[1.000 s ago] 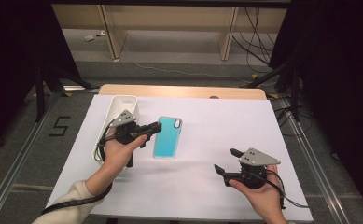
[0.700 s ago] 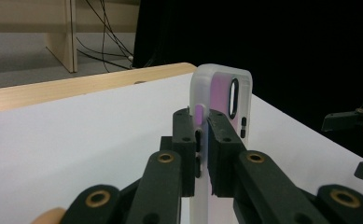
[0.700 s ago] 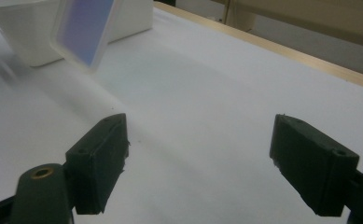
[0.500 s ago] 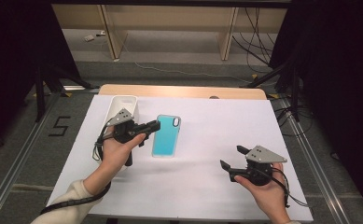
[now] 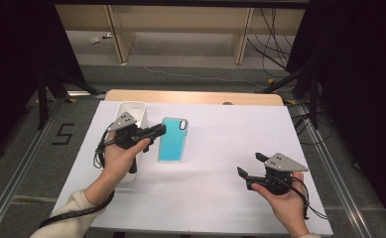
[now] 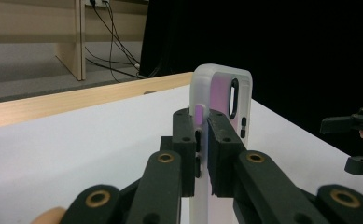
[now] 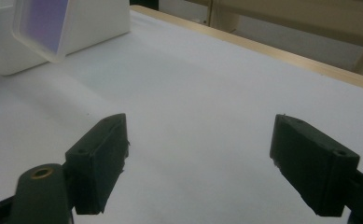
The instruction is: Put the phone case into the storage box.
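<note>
Hand-held gripper, left (image 5: 157,131): jaws closed on the long edge of the phone case (image 5: 173,140), as the left gripper view confirms, with the two black pads pinching the thin side wall just below the camera cutout. The phone case (image 6: 221,121) appears held off the white surface (image 5: 220,148); from the high view alone I cannot tell whether its near end touches down.

Hand-held gripper, right (image 5: 250,166): jaws spread wide, holding nothing, resting low over the near right part of the surface, well apart from the case. In the right gripper view its jaws (image 7: 198,163) frame bare white surface, with the case (image 7: 41,25) far off at upper left, in front of the white tray (image 7: 100,18).

Key relation: the case lies directly at the left gripper's tips, to that hand's right, long axis running away from the person, camera cutout at the far end. The white tray (image 5: 131,110) sits just behind the left hand, on the side opposite the case. The left hand is plainly the nearer and the only one engaged.

Materials: the case looks teal from above, frosted and translucent at its rim, with rounded corners, an oval lens opening and small button slots; likely flexible, so an edge pinch may let it twist. Tray: rigid, matte, rectangular. Surface: smooth, white, edged in pale wood at the far side.
</note>
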{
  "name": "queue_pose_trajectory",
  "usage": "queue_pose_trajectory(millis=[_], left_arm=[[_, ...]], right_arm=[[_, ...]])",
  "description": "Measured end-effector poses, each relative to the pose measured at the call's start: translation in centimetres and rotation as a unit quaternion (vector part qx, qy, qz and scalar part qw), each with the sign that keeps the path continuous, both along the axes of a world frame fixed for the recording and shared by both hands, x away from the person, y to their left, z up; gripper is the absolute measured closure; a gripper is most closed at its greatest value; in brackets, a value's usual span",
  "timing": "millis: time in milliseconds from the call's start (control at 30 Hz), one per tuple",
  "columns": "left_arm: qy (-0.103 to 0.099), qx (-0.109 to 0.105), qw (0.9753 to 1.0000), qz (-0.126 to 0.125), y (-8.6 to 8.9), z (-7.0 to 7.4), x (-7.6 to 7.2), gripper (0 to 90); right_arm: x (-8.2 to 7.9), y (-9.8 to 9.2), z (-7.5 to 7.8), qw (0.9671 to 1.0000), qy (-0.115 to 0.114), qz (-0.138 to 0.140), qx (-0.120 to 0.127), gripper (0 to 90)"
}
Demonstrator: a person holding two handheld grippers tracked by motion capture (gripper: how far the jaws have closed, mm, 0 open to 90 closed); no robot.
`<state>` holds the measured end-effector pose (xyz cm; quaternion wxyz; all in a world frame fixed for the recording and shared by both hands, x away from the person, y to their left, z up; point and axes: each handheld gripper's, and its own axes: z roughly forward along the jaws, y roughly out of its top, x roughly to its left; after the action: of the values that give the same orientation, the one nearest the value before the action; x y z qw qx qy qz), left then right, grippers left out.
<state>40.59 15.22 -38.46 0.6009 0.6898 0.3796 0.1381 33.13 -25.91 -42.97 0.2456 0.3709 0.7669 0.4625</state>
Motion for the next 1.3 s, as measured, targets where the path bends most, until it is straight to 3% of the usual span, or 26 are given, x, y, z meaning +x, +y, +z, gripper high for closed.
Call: queue_pose_trajectory(millis=[167,300,633,800,900,1300], left_arm=[[-0.012,0.009,0.9999,0.005,0.6,0.4,0.1,82.5],[-0.014,0.007,0.9999,0.007,0.9,0.6,0.2,82.6],[-0.014,0.003,0.9998,0.013,1.5,1.0,0.4,82.6],[-0.012,0.001,0.9998,0.016,1.9,1.0,0.6,82.6],[-0.011,-0.003,0.9997,0.020,2.2,1.1,0.6,82.6],[-0.012,-0.009,0.9995,0.027,3.0,1.5,0.9,82.6]], right_arm=[[0.1,0.0,-0.1,0.9999,-0.011,-0.001,0.000,20.5],[0.1,0.0,-0.1,1.0000,-0.004,-0.001,0.002,20.5],[0.1,-0.1,-0.2,1.0000,-0.008,-0.004,0.000,20.5],[0.0,0.0,-0.2,1.0000,0.005,-0.004,0.005,20.5],[0.2,0.0,-0.2,1.0000,-0.006,-0.002,0.000,20.5],[0.2,0.0,-0.3,1.0000,-0.005,-0.002,0.002,20.4]])
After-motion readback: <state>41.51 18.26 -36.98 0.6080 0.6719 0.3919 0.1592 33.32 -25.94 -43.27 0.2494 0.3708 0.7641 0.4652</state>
